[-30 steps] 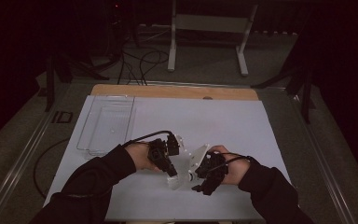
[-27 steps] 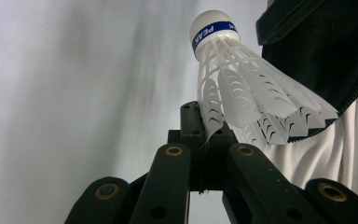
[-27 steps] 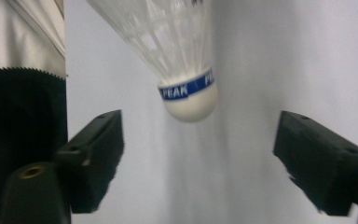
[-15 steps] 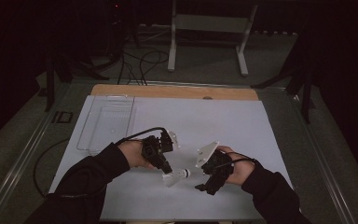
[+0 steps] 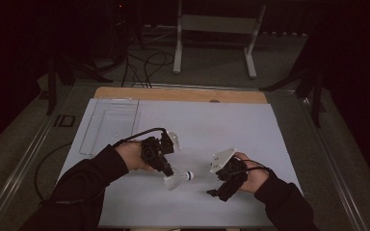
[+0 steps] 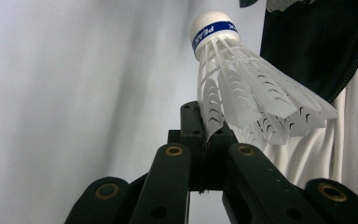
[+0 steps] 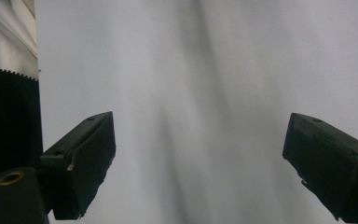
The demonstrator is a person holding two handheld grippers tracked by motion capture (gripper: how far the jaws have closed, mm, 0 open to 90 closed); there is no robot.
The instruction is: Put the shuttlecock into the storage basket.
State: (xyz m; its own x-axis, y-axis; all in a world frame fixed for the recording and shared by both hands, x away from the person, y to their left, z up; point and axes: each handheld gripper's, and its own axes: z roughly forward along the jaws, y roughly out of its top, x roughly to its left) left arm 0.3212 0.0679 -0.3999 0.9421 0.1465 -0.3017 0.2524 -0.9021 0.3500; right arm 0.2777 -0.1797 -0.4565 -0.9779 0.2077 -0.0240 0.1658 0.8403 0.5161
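1. The left gripper (image 5: 167, 169) pinches a white shuttlecock (image 5: 177, 180) by the edge of its feather skirt. In the left gripper view its jaws are pressed together on a feather or two of the shuttlecock (image 6: 242, 88), so the cork stays free and points away from the hand.

2. The shuttlecock sits near the middle of the white table (image 5: 212, 120), between the two hands, low over the surface; I cannot tell whether it touches the surface. Its cork end, with a blue band (image 6: 213, 31), aims toward the right hand.

3. The right gripper (image 5: 217, 192) is spread wide and holds nothing. In the right gripper view its two black jaws stand far apart over bare table (image 7: 191, 93). It sits just beside the shuttlecock, apart from it, likely ready to receive it.

4. Holding by the skirt's rim is a light grip, probably chosen so the other gripper can take the cork or body. The thin feathers could bend or slip if squeezed or swung.

5. A clear tray (image 5: 108, 122) lies at the far left of the table, well apart from both hands, possibly where the shuttlecock belongs.
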